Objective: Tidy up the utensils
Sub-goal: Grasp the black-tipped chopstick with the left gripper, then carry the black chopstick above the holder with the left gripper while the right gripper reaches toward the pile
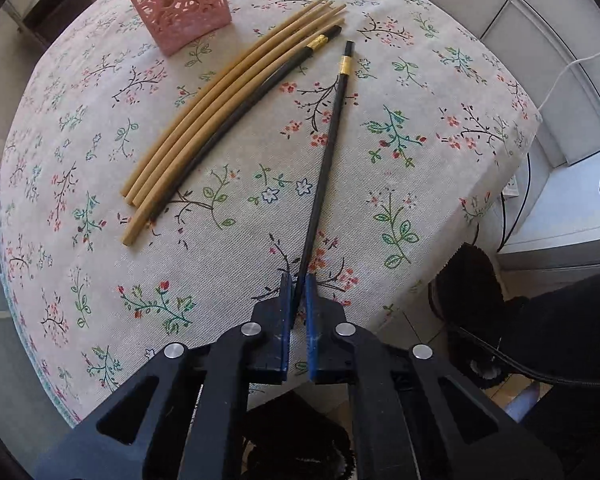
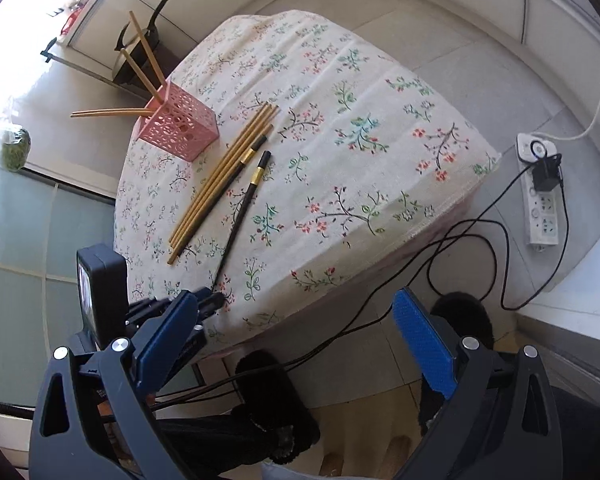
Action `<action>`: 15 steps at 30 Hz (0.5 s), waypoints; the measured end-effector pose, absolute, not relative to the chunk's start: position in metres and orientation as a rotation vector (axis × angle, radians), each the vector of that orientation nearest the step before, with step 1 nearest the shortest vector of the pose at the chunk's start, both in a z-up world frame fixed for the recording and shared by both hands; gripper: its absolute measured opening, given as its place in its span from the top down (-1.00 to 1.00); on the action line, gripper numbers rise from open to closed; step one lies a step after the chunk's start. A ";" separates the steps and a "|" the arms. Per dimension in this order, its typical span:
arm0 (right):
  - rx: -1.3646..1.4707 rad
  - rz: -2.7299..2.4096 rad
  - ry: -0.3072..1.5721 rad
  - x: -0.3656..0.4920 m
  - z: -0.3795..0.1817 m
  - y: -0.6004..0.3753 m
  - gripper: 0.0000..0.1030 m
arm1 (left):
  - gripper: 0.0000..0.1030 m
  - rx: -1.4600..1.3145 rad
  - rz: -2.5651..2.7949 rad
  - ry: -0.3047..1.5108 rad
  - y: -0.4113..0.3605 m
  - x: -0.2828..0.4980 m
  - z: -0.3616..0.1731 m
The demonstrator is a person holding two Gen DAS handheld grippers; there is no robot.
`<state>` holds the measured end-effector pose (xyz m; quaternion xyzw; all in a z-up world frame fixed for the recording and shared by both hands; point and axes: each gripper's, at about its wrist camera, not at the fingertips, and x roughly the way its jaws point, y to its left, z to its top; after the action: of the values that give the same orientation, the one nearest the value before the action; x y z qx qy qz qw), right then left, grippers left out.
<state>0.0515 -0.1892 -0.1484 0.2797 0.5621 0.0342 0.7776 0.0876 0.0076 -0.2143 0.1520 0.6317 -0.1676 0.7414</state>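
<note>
A black chopstick with a gold band (image 1: 328, 140) lies slanted on the floral tablecloth (image 1: 440, 92). My left gripper (image 1: 298, 284) is shut on its thin near end, pointing down at the table's near edge. In the right wrist view that same chopstick (image 2: 240, 212) runs down to the left gripper (image 2: 214, 300). Several tan chopsticks (image 1: 204, 120) and a second black one (image 1: 236, 120) lie bundled to the left. The pink lattice holder (image 1: 176, 4) stands at the far left with tan chopsticks (image 2: 148, 56) in it. My right gripper (image 2: 296, 304) is open and holds nothing, off the table's near side.
The table's edge (image 2: 340, 280) drops off just below the held chopstick. On the floor lie black cables (image 2: 460, 240), a white power strip (image 2: 542, 196) and black furry slippers (image 2: 466, 312). A dark pan (image 2: 136, 52) sits behind the holder.
</note>
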 end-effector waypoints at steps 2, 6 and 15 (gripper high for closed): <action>0.599 0.056 1.212 0.052 -0.149 -0.191 -0.85 | 0.93 0.357 -0.372 1.354 0.005 0.087 -0.209; 0.617 0.036 1.217 0.057 -0.151 -0.195 -0.85 | 0.94 0.284 -0.419 1.272 0.013 0.075 -0.171; 0.641 0.132 1.279 0.089 -0.159 -0.141 -0.85 | 0.94 0.087 -0.379 0.899 0.083 0.034 -0.047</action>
<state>0.0891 -0.1407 -0.1585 0.2935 0.5858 0.0605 0.7530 0.0338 0.0833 -0.0465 0.0417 0.4317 -0.1820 0.8825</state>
